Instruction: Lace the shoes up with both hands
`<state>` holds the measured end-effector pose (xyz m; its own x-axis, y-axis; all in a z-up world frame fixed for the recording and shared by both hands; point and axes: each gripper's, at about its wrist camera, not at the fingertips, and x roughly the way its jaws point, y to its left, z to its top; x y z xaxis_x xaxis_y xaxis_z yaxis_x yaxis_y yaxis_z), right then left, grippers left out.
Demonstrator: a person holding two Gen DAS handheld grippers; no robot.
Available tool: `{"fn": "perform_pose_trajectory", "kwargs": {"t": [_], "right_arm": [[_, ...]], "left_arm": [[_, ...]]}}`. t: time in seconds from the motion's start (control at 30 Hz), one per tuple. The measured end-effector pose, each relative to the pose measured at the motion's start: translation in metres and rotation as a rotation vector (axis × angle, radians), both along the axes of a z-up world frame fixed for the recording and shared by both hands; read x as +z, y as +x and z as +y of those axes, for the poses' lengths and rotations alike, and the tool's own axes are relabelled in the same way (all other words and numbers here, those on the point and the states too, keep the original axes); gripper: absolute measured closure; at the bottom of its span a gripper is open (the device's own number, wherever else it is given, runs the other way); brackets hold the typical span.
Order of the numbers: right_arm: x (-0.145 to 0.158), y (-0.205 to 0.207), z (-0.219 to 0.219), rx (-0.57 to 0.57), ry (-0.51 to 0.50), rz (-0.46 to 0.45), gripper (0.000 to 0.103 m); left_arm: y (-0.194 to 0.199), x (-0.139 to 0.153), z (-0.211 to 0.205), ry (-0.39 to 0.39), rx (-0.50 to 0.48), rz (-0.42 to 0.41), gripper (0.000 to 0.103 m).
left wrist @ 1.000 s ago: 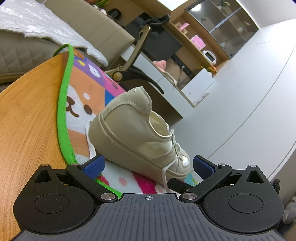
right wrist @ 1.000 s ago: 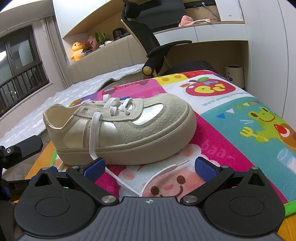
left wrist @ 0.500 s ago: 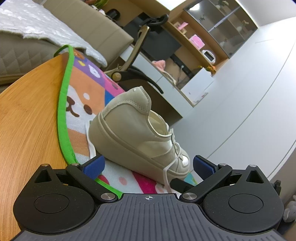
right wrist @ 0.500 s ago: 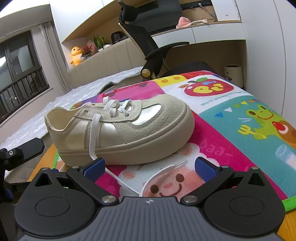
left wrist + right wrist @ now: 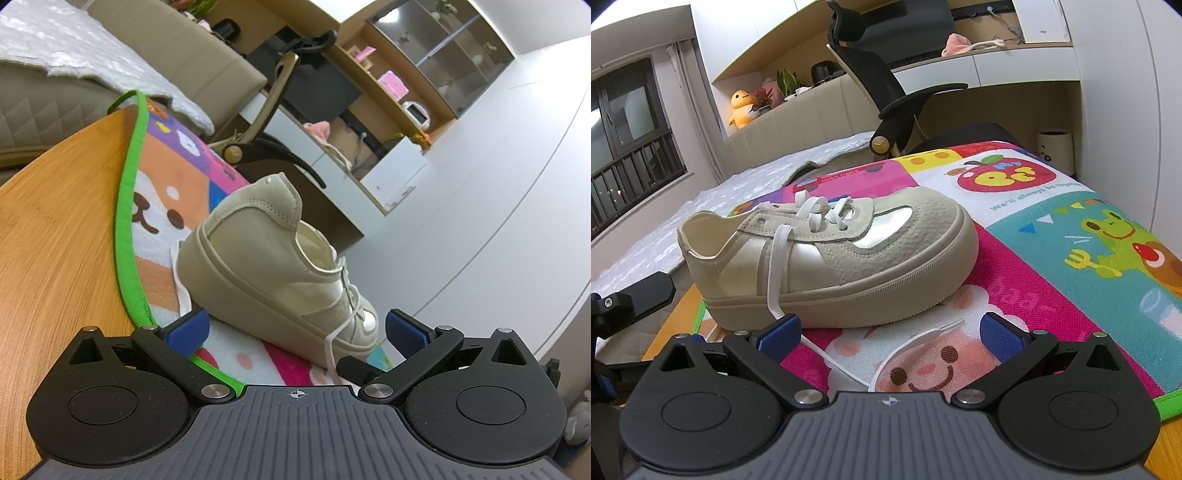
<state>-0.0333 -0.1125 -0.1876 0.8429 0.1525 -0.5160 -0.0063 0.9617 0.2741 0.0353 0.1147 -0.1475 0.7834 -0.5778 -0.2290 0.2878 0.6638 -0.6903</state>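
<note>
Beige shoe (image 5: 827,254) on play mat (image 5: 1052,236), shifted slightly nearer since earlier. Left gripper (image 5: 295,326), right gripper (image 5: 890,328): jaws wide, empty. White lace (image 5: 777,273) hangs loose.

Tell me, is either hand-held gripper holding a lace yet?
No. The left hand-held gripper and right hand-held gripper are both open; the lace lies loose on the mat.

A wooden surface (image 5: 55,236) carries a cartoon-printed mat (image 5: 1052,236) edged in green, which leaves bare wood at its side. A beige shoe (image 5: 827,258) stands on the mat, white lace (image 5: 916,338) trailing across the print.
</note>
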Motion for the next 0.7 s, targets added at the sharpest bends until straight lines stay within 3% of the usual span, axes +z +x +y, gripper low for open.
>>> {"fn": "perform_pose_trajectory", "kwargs": {"t": [0.7], "right_arm": [[0.0016,0.0020,0.0019,-0.009,-0.035,0.013,0.000]], "left_arm": [[0.0020,-0.0001,0.0020,-0.014,-0.001,-0.005,0.000]]}}
